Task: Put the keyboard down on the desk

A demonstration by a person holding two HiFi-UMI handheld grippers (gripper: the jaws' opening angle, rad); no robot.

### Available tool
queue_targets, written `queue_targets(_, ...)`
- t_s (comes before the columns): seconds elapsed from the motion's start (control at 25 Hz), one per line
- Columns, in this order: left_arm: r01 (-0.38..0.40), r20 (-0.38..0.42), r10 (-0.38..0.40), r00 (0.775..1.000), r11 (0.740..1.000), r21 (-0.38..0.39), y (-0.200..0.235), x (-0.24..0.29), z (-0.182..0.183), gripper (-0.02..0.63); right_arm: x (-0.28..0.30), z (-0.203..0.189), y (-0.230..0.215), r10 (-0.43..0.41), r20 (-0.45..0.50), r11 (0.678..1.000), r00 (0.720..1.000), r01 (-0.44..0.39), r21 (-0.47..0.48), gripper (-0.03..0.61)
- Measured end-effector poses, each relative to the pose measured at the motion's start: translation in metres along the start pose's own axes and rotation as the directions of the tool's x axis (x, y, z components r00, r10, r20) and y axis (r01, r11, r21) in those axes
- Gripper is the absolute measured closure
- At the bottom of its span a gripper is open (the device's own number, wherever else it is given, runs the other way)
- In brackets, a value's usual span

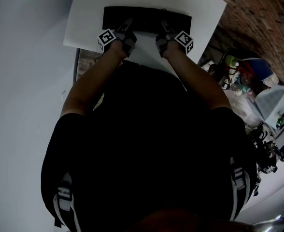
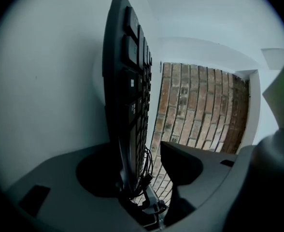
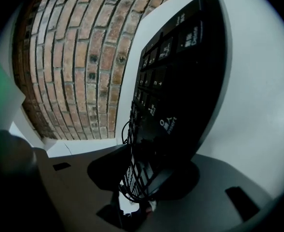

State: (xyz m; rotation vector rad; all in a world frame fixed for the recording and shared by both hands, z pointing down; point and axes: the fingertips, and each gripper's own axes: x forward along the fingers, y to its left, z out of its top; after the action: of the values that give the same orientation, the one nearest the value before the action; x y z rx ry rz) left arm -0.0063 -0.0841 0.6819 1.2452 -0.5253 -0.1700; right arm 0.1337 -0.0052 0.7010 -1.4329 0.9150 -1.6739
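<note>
**Keyboard (image 1: 147,19) down on counter, both claws slack about its near edge**

Position. The keyboard lies flat, keys up, on the white counter (image 1: 89,18), stretching sideways beyond the tips of both claws. Its near long edge sits between the jaws of each claw. The rest of it lies ahead of them, well inside the counter's rim.

Left claw (image 1: 126,29). The jaws stand wide. The left gripper view shows the keyboard's edge close against the jaw on its underside. The jaw on the key side stands clear, and brickwork (image 2: 200,105) shows through the gap. Nothing is clamped here. A loop of the keyboard's cable (image 2: 148,161) hangs at the root of the jaws.

Right claw (image 1: 164,32). The jaws stand fairly wide. The keyboard's edge lies between them and leans toward the underside jaw. I see no pad pressing on the keys, so I judge this grip released too.

Reason for the arrangement. The two claws take the same long edge, one toward each end, which would keep a long, thin thing level and stop it swinging. One jaw goes under and one over because that is the only purchase a flat slab offers.

Assessment. With the keyboard flat on the counter and both grips slack, the placing looks all but done. What remains, in my judgement, is to draw both claws straight back off the edge.

Risks. I cannot tell whether the near edge rests fully on the counter or on the under jaws; if the latter, it will drop slightly on withdrawal. The cable loop could also catch in the left claw.
</note>
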Motion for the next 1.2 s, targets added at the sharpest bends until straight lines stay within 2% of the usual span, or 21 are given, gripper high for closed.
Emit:
queue_targets(0.84,-0.021,-0.032,0.022,0.999,0.999,0.024,0.003,-0.006,-0.011,0.344,-0.009,-0.002,-0.01,-0.169,0.016,0.984,0.985,0.17,-0.048,0.356)
queue_targets(1.2,-0.028,-0.046,0.03,0.998,0.999,0.035,0.002,-0.007,-0.01,0.343,-0.015,-0.004,-0.018,-0.191,0.012,0.981,0.982,0.191,-0.024,0.353)
